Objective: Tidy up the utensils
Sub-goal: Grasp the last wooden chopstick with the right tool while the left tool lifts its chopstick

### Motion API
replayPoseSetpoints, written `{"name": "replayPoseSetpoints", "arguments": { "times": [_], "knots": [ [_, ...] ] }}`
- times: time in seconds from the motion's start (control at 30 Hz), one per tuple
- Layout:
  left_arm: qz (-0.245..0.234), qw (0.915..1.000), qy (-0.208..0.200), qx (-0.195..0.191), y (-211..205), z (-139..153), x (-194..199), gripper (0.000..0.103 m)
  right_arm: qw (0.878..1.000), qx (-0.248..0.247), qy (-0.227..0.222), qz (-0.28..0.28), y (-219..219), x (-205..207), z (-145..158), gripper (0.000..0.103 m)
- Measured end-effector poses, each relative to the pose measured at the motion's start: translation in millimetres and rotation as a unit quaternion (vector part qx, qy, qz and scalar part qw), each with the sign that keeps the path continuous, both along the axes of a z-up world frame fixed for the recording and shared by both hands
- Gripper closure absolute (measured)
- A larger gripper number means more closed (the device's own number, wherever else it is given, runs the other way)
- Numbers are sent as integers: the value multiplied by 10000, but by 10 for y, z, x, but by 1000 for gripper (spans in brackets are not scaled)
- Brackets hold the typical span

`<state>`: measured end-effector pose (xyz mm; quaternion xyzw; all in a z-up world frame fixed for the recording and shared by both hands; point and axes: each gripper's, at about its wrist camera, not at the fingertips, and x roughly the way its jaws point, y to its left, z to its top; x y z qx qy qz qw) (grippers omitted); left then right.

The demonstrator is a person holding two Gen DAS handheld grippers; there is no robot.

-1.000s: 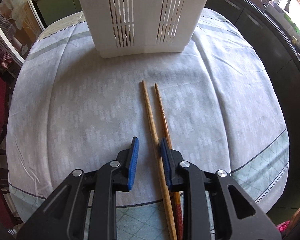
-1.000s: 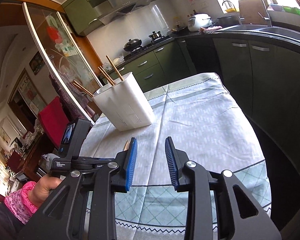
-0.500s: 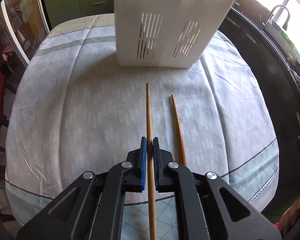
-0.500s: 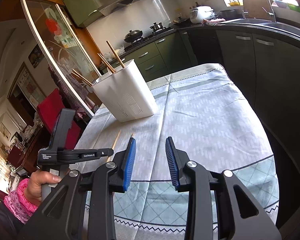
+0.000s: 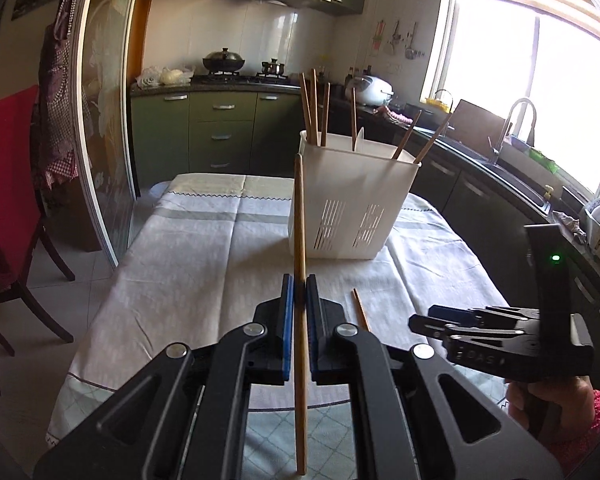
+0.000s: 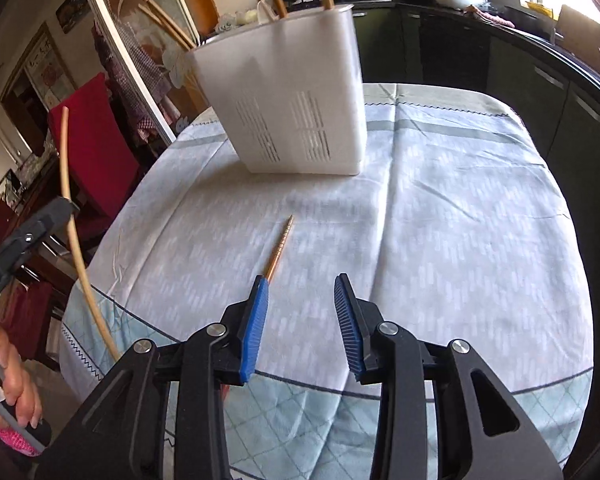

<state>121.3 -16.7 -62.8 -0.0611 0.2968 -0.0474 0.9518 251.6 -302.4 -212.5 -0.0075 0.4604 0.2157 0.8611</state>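
My left gripper is shut on a light wooden chopstick and holds it in the air above the table, pointing toward the white slotted utensil holder. Several chopsticks stand in that holder. A darker chopstick lies on the tablecloth, and its near end runs under the left finger of my right gripper. The right gripper is open, low over the cloth, with nothing between its pads. In the right wrist view the left gripper and its lifted chopstick show at the left edge.
The holder stands at the far middle of the table. A red chair stands to the left of the table. Dark green cabinets and a sink counter run along the right. The front edge of the table is just below both grippers.
The left gripper shut on the light chopstick and raised it off the cloth, tilting upward. The right gripper swung down over the darker chopstick, with its jaws slightly wider.
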Motion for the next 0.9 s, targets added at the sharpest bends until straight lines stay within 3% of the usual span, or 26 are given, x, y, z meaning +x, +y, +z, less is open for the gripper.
{"name": "replayPoseSetpoints", "arguments": {
  "times": [0.27,0.4,0.43,0.5,0.7,0.9],
  "knots": [
    [-14,9990,-404,201,-37,22,-199,97,9974,-622,359,62,497,312,-310,68],
    [-70,9987,-443,231,-62,37,-225,97,9965,-789,269,7,593,317,-315,68],
    [-73,9987,-447,226,-67,32,-232,97,9961,-856,228,-8,612,318,-318,69],
    [-82,9986,-456,242,-86,30,-249,97,9951,-975,134,-84,644,350,-330,82],
    [-86,9984,-464,307,-103,24,-262,97,9954,-948,22,-146,679,386,-345,96],
    [-67,9982,-471,377,-109,29,-283,97,9977,-637,-183,-166,529,309,-211,96]
  ]
}}
